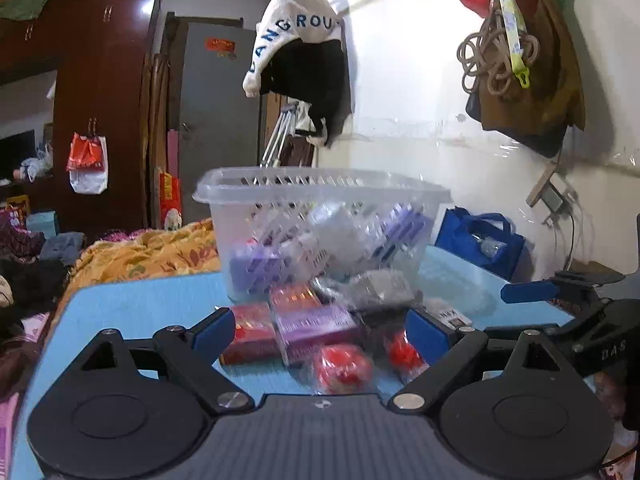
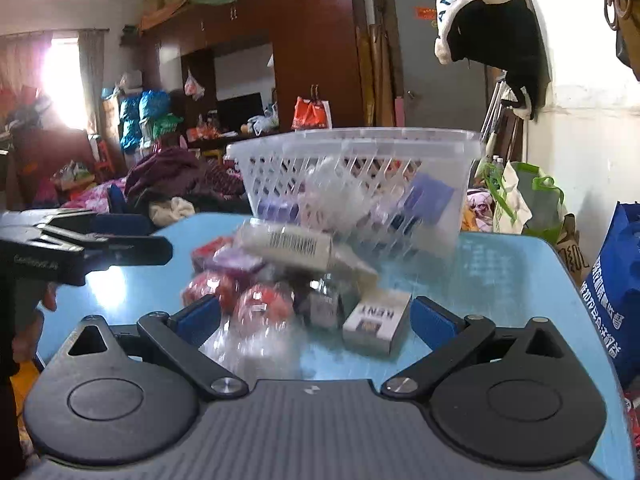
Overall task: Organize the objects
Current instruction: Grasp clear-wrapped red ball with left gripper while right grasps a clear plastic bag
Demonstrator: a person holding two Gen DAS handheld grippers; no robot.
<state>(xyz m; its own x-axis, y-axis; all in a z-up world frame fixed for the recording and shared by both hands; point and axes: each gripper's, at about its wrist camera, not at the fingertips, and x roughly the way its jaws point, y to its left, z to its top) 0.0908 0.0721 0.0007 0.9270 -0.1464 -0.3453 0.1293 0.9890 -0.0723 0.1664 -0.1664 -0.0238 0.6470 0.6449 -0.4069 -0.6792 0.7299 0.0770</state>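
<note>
- The left tool (image 1: 320, 332) has its two blue pads spread wide, and nothing is pressed between them; it hangs low over the near edge of the light blue table (image 1: 132, 308).
- The right tool (image 2: 316, 320) is also spread wide and holds nothing; it hangs over the same table, and the left tool shows at the left edge of its view.
- Just in front of both tools a heap of small packages lies on the table.
- Nearest in the heap is a round red item in clear wrap (image 1: 342, 368), and a second red wrapped item (image 1: 402, 350) lies just beside it.
- A grey KENT cigarette pack (image 2: 376, 320) lies at the right side of the heap, near the right pad of the right tool.
- A purple box (image 1: 316, 326) and a red box (image 1: 252, 334) lie side by side in the heap, touching each other.
- A white box with a barcode (image 2: 288, 246) lies tilted on top of the heap; it is blurred.
- Behind the heap stands a clear plastic basket (image 1: 320, 184) with slotted walls, upright on the table, and it touches the far part of the heap.
- Inside the basket there are purple boxes (image 1: 256, 268) and white wrapped things; what they are I cannot tell.
- A blue bag (image 1: 480, 240) stands beyond the table beside the white wall.
</note>
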